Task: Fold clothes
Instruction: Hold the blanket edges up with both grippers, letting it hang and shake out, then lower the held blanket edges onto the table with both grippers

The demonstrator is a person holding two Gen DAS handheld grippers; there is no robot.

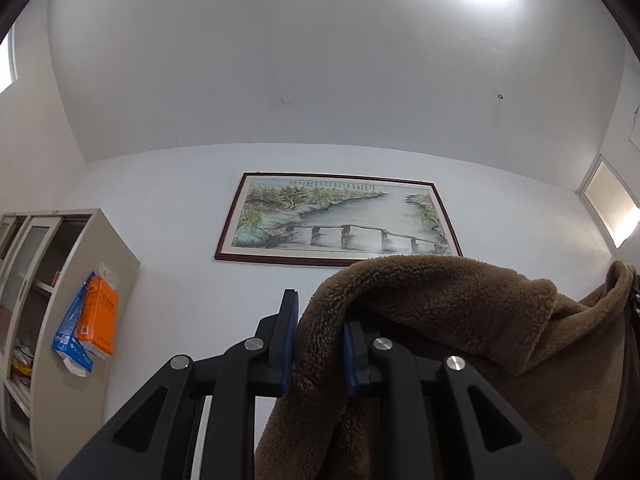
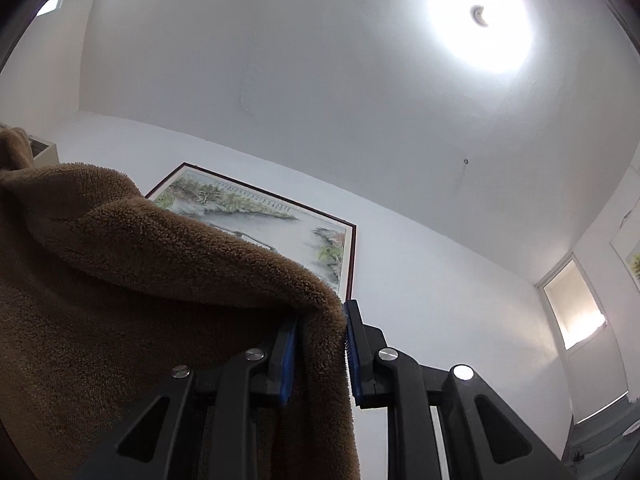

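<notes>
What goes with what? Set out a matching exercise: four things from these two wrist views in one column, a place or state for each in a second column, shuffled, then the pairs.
Things:
1. brown fleece garment
2. framed river painting
3. orange pack
4. ceiling lamp

Places or states:
A. hangs on the side of the cabinet
B. lit, glaring overhead
C. pinched between the fingers of the left gripper and the right gripper
D. hangs on the far wall

Pairs: 1-C, 2-D, 3-A, 4-B
</notes>
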